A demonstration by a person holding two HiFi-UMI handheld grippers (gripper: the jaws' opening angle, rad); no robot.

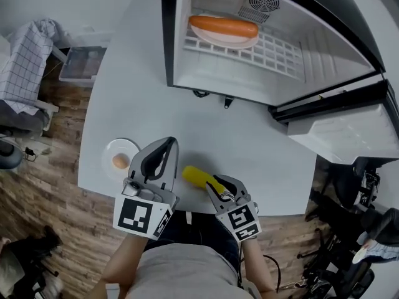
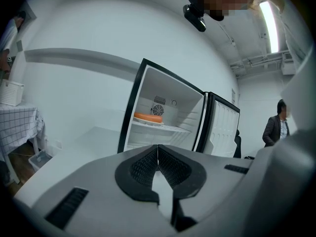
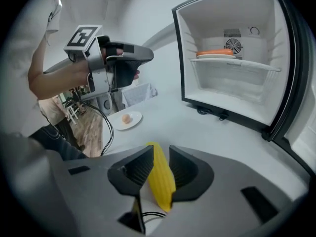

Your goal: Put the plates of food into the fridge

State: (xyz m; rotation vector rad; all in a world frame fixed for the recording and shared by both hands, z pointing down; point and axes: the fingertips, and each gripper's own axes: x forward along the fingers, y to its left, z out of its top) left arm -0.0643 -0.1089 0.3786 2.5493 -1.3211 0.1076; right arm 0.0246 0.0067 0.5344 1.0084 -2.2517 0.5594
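Observation:
A yellow corn cob (image 1: 197, 176) lies on the white table (image 1: 143, 92) near its front edge. My right gripper (image 1: 213, 184) points down at it, open, with the cob (image 3: 161, 179) between the jaws and a sliver of gap on one side. To its left my left gripper (image 1: 167, 147) is shut on nothing and held above the table; its pads meet in the left gripper view (image 2: 158, 151). A small white plate (image 1: 111, 149) with an egg (image 1: 120, 161) sits at the table's left. In the open fridge (image 1: 187, 73), a plate (image 1: 206, 40) carries a long orange sausage (image 1: 223, 26).
The fridge door (image 1: 336, 120) stands open to the right. A cable (image 1: 227, 102) lies under the fridge's front. Off the table's left are a clear plastic bin (image 1: 81, 64) and a checked cloth (image 1: 25, 61). A person (image 2: 275, 127) stands beyond the door.

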